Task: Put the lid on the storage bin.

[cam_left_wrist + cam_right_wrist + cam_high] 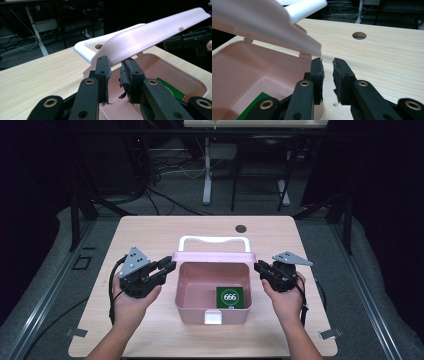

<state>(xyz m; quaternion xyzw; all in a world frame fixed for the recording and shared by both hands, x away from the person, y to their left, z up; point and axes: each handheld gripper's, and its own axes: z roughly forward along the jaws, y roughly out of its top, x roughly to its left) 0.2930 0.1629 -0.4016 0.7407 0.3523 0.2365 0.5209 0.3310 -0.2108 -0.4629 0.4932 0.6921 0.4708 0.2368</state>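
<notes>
Green card point(230, 297) reading 666, inside open pink box point(186, 285), white handle point(214, 240)

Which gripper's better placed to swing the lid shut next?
Probably left. The left gripper already has its jaws at the corner of the lid, apparently touching its edge. The right gripper sits just below the other corner, jaws apart with nothing between them.

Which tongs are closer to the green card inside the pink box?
Right. The green card lies in the box's near right corner; the right tongs sit at the right rim, the left tongs at the far left rim.
</notes>
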